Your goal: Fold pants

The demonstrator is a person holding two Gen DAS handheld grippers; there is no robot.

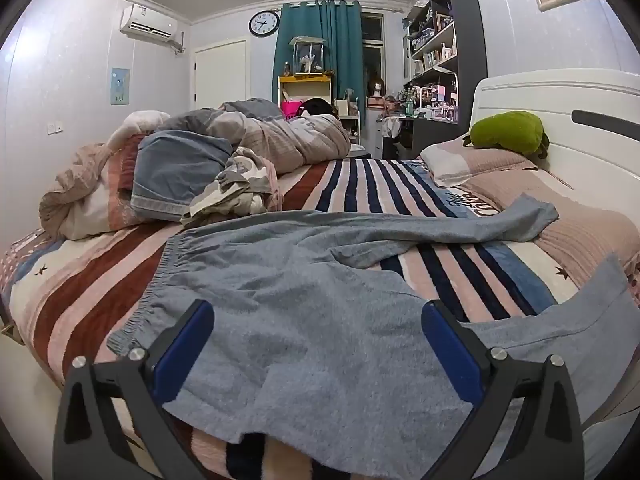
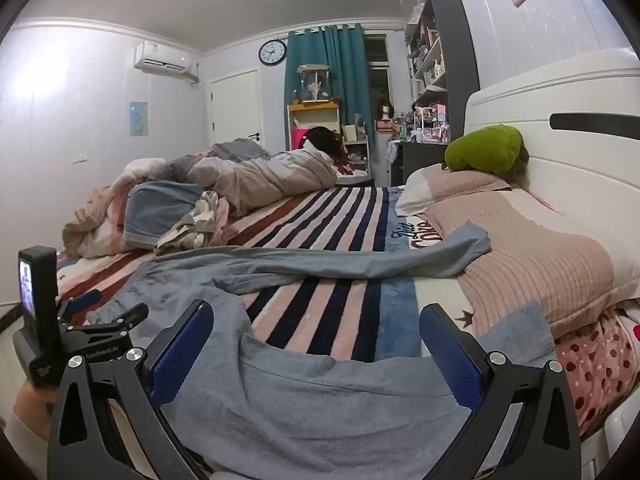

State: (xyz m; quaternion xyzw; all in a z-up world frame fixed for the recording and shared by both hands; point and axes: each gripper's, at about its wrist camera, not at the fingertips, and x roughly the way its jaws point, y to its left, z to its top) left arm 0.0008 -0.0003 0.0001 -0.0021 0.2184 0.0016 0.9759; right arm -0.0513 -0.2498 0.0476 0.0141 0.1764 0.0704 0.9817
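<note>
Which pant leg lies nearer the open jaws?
The near leg, running along the bed's front edge between the right gripper's jaws. The far leg stretches toward the pillow, well beyond them.

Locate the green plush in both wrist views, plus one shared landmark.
Left wrist: green plush sits right of centre, on the pillow by the white headboard.
Right wrist: green plush sits right of centre, on the same pillow.
Shared landmark: wall clock beside the teal curtain.

Right gripper (image 2: 316, 346) wide open over grey pants (image 2: 304, 400) spread flat on striped blanket (image 2: 320, 216). One leg stretched toward pink pillow (image 2: 532, 256). Left gripper (image 2: 84, 312) low at left edge, beside waistband; state unclear.
</note>
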